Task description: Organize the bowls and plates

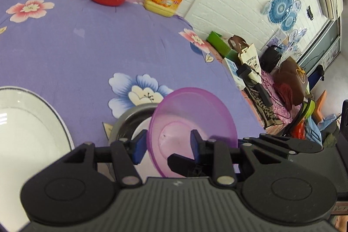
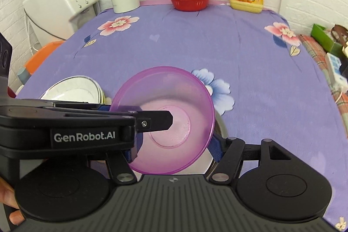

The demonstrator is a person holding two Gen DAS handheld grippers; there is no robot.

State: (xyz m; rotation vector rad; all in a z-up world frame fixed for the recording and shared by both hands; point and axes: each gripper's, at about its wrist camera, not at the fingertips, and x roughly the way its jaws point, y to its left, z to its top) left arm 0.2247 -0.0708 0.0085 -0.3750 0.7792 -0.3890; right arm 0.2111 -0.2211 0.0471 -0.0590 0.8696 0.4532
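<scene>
Over the purple floral tablecloth (image 2: 217,47), the left gripper (image 1: 167,146) is pinching the rim of the tilted purple bowl (image 1: 191,127), holding it just above a metal bowl (image 1: 128,121). Right gripper (image 2: 174,145) is gaping wide around it, gripping nothing. White plates (image 2: 71,90) are sitting nearby.

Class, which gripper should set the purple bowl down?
Left. Jaws of the left gripper straddle the rim of the translucent purple plastic bowl; those of the right gripper stand wide apart.
</scene>
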